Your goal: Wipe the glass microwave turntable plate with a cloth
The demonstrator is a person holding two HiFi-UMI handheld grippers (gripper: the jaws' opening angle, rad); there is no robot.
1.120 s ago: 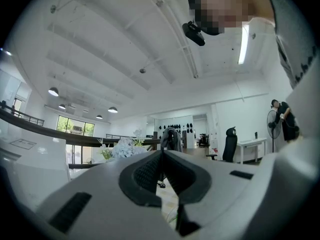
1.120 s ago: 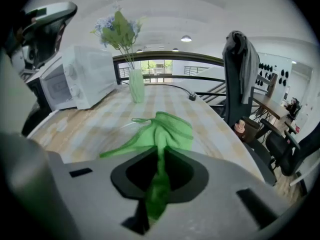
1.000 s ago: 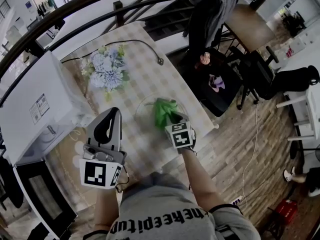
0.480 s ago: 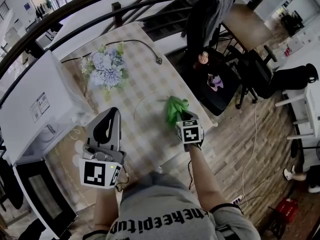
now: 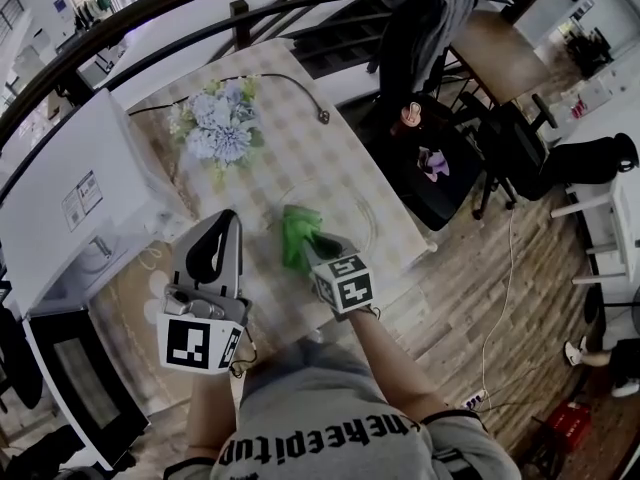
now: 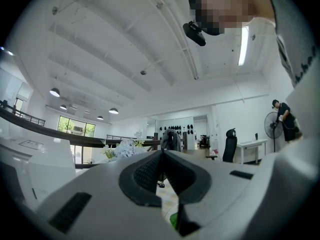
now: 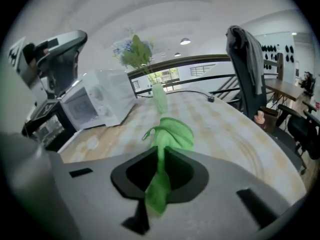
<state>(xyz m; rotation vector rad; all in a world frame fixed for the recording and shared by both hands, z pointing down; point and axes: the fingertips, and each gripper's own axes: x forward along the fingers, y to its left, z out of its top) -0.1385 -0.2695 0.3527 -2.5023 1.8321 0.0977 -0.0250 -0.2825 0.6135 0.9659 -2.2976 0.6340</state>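
The clear glass turntable plate (image 5: 350,211) lies flat on the checked tablecloth, its rim faintly visible. A green cloth (image 5: 296,231) rests bunched on the plate's left part, and my right gripper (image 5: 312,242) is shut on it from the near side. In the right gripper view the cloth (image 7: 171,133) runs from between the jaws out onto the table, with the plate (image 7: 272,160) curving off to the right. My left gripper (image 5: 227,222) is held up off the table, left of the plate, shut with nothing in it; its own view (image 6: 161,152) looks out over the room.
A white microwave (image 5: 85,193) stands at the table's left, its dark door (image 5: 70,393) swung open toward me. A vase of pale flowers (image 5: 215,123) and a cable (image 5: 300,90) sit at the far end. A chair draped with a jacket (image 5: 425,28) stands beyond the table's right edge.
My right gripper has swept the green cloth from the plate's right rim across to its left side. The left gripper has barely moved.
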